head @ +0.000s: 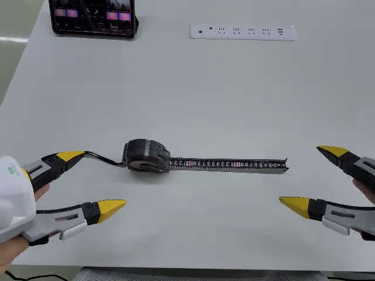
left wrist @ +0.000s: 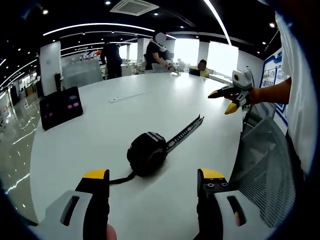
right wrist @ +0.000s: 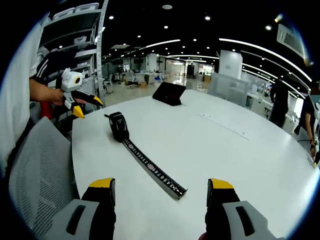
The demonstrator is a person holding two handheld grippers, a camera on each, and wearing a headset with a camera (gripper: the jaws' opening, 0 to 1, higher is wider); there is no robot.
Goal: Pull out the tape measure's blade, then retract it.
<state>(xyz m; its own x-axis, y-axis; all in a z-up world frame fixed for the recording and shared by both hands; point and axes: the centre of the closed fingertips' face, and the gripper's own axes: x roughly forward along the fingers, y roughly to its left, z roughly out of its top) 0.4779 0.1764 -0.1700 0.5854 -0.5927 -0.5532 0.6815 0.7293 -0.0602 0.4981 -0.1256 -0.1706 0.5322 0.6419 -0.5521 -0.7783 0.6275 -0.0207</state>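
Observation:
A black tape measure (head: 146, 156) lies on the white table (head: 199, 93), its blade (head: 228, 164) drawn out to the right and lying flat. A black wrist strap (head: 102, 158) trails from the case to the left. My left gripper (head: 96, 182) is open, left of the case and apart from it. My right gripper (head: 313, 178) is open, just right of the blade's end hook (head: 285, 164), touching nothing. In the left gripper view the case (left wrist: 146, 152) sits ahead between my yellow-tipped jaws. In the right gripper view the blade (right wrist: 152, 170) runs away toward the case (right wrist: 119, 125).
A white power strip (head: 242, 31) lies at the table's far side. A dark tablet (head: 94, 17) stands at the far left corner. A grey mesh chair (right wrist: 35, 185) stands by the table's near edge. People (left wrist: 159, 50) stand at the far end of the room.

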